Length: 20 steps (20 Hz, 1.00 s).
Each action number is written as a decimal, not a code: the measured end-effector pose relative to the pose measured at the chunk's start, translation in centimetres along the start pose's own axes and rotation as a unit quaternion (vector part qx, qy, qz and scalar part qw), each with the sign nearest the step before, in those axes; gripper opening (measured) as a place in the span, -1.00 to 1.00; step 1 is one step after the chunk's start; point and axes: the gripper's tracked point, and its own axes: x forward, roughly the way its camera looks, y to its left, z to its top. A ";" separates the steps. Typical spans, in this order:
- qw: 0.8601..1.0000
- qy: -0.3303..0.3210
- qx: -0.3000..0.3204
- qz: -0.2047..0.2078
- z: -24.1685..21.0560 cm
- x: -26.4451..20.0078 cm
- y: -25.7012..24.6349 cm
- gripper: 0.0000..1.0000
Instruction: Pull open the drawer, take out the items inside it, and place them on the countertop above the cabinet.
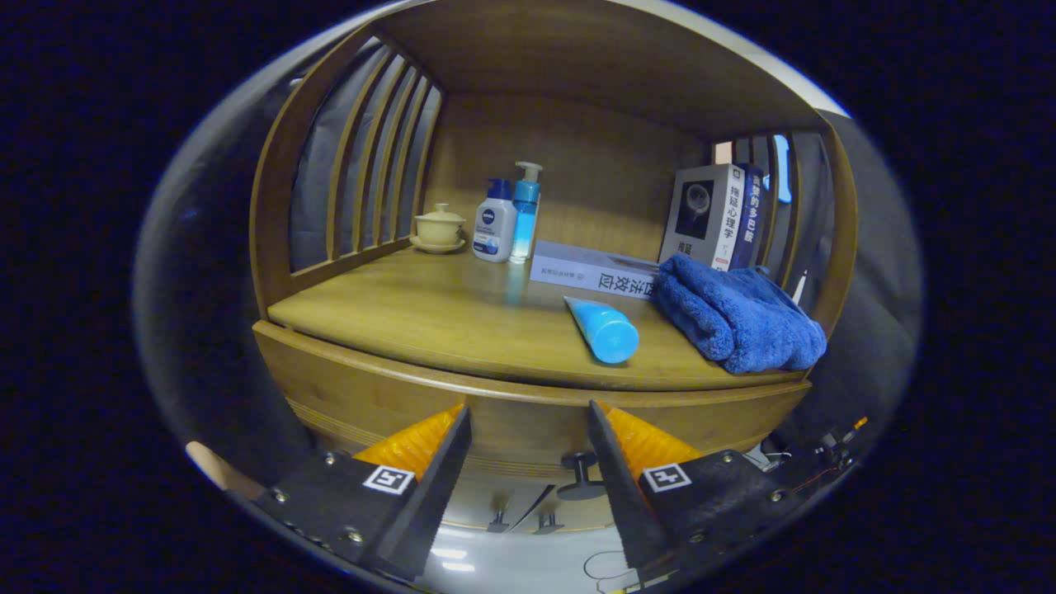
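Gripper (528,429) fingers spread wide, holding nothing — lined up on the dark round drawer knob (580,462), while the blue plastic tube (606,328) lies near the wooden countertop's (429,313) front edge.

Wood countertop (462,318) w/ tube (606,328), towel (734,313), bottles (507,216), books (716,216), lidded cup (439,224)

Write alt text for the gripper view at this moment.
The gripper hangs open in front of a wooden cabinet, its fingers either side of a dark drawer knob. On the countertop above lie a blue tube, a blue towel, books, two pump bottles and a lidded cup.
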 end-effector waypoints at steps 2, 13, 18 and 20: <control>1.000 0.001 -0.003 0.000 0.0 0.0 0.0 0.71; 1.000 -0.006 -0.011 -0.004 -0.1 0.0 -0.1 0.72; 0.999 0.034 0.005 -0.009 -2.3 0.9 -0.5 0.74; 0.998 0.045 0.054 0.006 -4.0 1.3 0.1 0.77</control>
